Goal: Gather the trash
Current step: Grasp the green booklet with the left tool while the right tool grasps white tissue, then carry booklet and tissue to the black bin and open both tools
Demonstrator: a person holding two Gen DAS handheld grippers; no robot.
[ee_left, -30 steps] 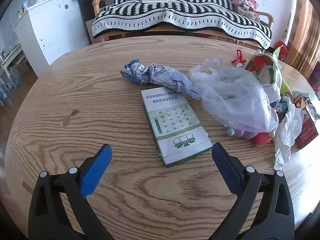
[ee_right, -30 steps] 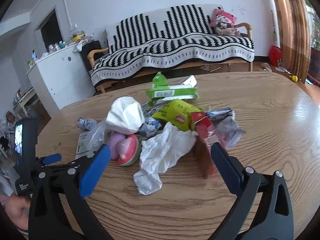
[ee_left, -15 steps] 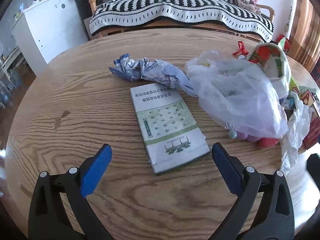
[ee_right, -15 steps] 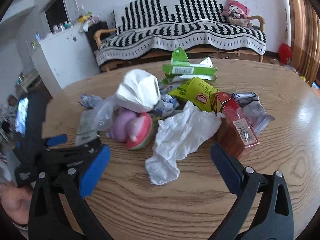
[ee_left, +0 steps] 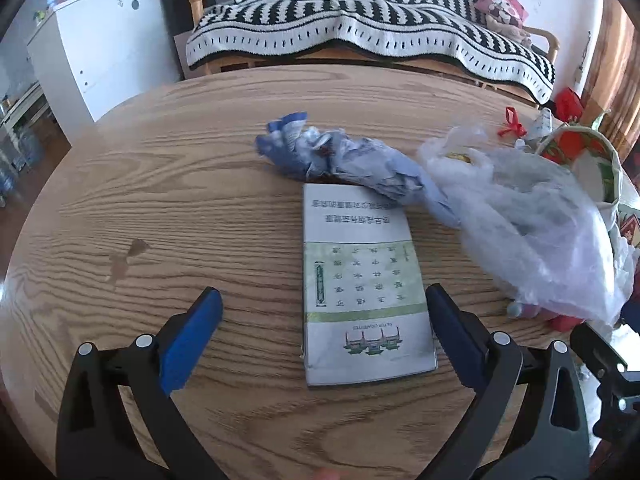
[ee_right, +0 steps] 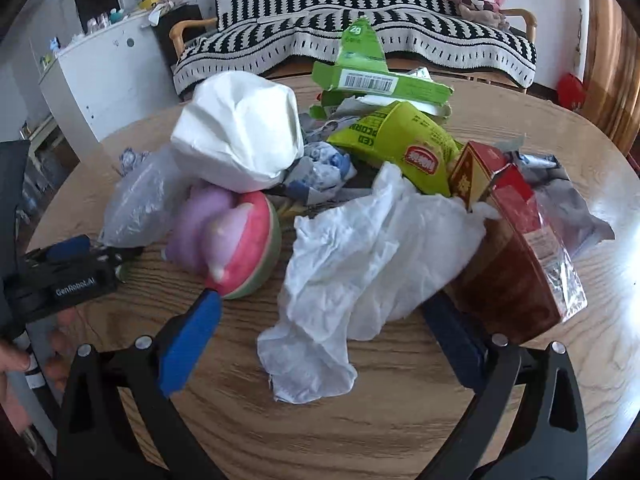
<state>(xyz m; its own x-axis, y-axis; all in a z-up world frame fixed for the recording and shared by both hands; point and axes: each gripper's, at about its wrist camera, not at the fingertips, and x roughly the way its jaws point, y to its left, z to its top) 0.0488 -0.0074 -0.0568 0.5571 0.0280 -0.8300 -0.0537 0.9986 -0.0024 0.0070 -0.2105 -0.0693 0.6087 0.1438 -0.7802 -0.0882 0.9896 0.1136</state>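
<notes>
Trash is heaped on a round wooden table (ee_left: 160,208). In the left wrist view my left gripper (ee_left: 322,320) is open over the near end of a green-and-white booklet (ee_left: 362,280); beyond lie crumpled blue paper (ee_left: 340,156) and a clear plastic bag (ee_left: 532,216). In the right wrist view my right gripper (ee_right: 324,320) is open, its fingers either side of a crumpled white plastic sheet (ee_right: 360,256). Around it sit a red box (ee_right: 516,256), a yellow-green wrapper (ee_right: 404,148), a green carton (ee_right: 372,80), white crumpled paper (ee_right: 240,128) and a pink-and-green toy (ee_right: 236,240).
A sofa with a black-and-white striped blanket (ee_left: 360,28) stands behind the table, a white cabinet (ee_left: 108,44) at the left. The left gripper's body (ee_right: 60,280) and a hand (ee_right: 12,364) show at the left edge of the right wrist view.
Both grippers have moved forward and lower toward the table. The booklet now reaches between the left fingers, and the white plastic sheet now lies between the right fingers. Both stay open.
</notes>
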